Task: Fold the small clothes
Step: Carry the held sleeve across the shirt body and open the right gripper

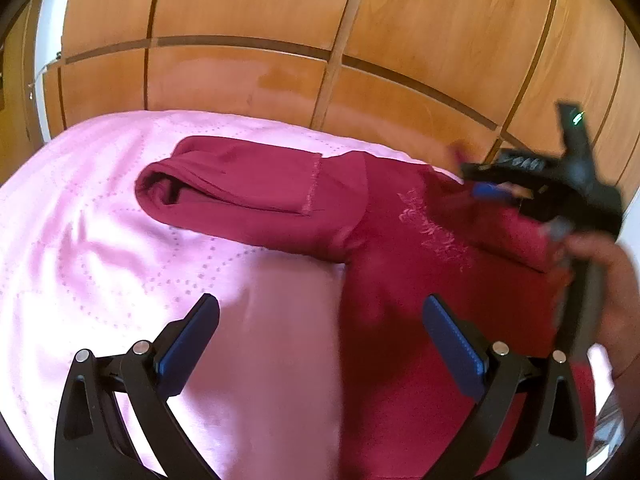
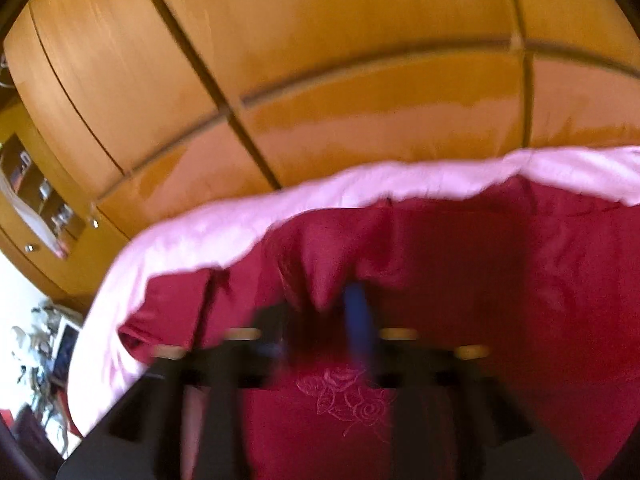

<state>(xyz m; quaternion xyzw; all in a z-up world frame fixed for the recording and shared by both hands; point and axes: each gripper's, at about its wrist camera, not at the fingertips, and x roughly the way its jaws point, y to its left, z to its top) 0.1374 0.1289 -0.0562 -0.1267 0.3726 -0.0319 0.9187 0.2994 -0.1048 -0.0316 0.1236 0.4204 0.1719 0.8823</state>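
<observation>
Left tongs [image 1: 320, 344] spread — pink bedspread [image 1: 100, 248], wooden wardrobe [image 1: 248, 20]

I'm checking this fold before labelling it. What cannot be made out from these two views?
- Right gripper, right wrist view: motion blur smears the fingers, so whether it pinches the red garment is unclear.
- Right gripper, left wrist view: blurred, its tips unreadable.
- Garment's near hem, left wrist view: hidden behind the open left gripper and cut by the frame.
- Shelf items, right wrist view: too small and blurred.
</observation>
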